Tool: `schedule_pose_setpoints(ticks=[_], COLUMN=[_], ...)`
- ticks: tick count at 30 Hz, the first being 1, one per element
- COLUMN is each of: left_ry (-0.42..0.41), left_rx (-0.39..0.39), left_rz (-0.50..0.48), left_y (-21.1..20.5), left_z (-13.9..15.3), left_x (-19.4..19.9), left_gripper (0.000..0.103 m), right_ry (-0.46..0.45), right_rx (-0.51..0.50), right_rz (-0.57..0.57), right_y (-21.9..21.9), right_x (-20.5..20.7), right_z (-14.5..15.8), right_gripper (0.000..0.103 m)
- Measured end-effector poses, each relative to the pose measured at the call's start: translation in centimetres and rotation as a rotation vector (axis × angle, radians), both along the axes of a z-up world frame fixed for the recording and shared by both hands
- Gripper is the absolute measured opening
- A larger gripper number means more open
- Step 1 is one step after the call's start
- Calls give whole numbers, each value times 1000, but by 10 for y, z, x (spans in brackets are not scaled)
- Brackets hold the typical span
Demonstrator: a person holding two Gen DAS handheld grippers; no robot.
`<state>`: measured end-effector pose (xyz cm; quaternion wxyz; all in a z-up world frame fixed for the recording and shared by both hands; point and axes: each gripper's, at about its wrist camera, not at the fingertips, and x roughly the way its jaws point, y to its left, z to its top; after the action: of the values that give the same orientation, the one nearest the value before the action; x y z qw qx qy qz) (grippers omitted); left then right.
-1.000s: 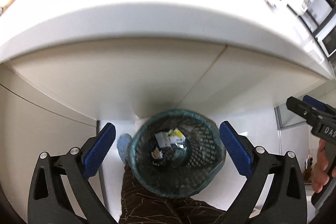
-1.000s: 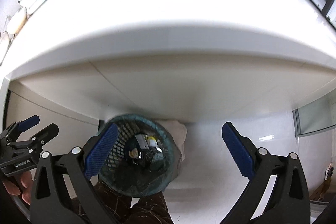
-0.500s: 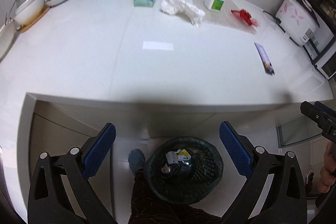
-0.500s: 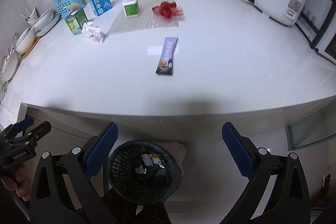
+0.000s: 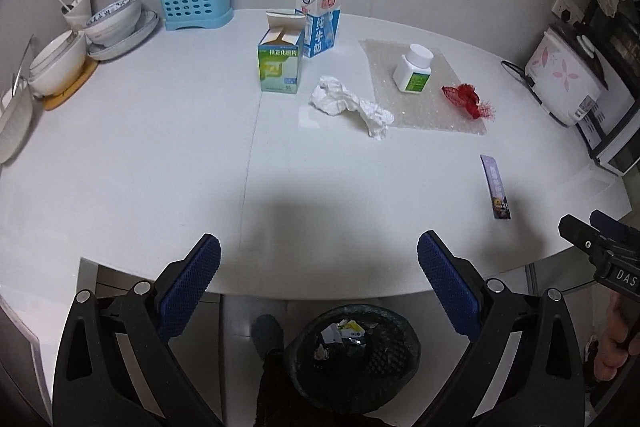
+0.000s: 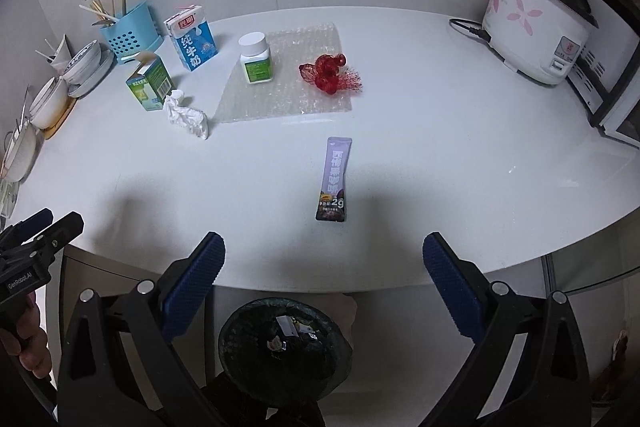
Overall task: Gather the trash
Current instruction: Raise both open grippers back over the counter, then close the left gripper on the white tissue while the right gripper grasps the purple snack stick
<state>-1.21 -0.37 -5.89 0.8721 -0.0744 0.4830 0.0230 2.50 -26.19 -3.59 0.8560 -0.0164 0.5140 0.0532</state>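
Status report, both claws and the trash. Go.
Left claw open, empty. Right claw open, empty. Purple sachet flat on counter, nearest right claw. Path clear.

Near half of worktop [image 6: 460, 163] bare apart from purple sachet [image 6: 335, 179], lying flat, open on all sides; crumpled tissue [image 5: 352, 103] just beside green carton [image 5: 280, 65], milk carton [image 5: 320, 21] close behind; pill bottle [image 6: 257, 58] and red netting [image 6: 330, 71] near each other on bubble wrap [image 6: 288, 95]; rice cooker [image 6: 536, 31] blocks far right; bowls [image 5: 60, 55] crowd left edge.
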Motion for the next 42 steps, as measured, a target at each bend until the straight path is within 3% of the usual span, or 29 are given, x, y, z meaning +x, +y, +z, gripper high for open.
schedule_pose_setpoints(ticks=[9, 16, 24, 33, 36, 42], left_ry=[29, 78, 159, 192, 205, 227], left_rx=[-4, -42, -67, -41, -33, -28], left_rz=[28, 50, 95, 111, 112, 102], left_y=[8, 7, 8, 2, -2, -11], left_z=[2, -14, -45, -67, -74, -88], left_x=[57, 108, 156, 189, 196, 204], left_gripper=[97, 97, 96, 94, 91, 75], right_ry=[43, 97, 173, 262, 290, 320], right_rx=[-15, -30, -28, -27, -19, -9], right_rz=[-15, -44, -77, -112, -126, -129], right_y=[13, 16, 11, 8, 8, 7], right_x=[42, 72, 95, 117, 122, 126], right_z=[-10, -29, -55, -82, -91, -101], right_gripper=[95, 92, 78, 60, 56, 51])
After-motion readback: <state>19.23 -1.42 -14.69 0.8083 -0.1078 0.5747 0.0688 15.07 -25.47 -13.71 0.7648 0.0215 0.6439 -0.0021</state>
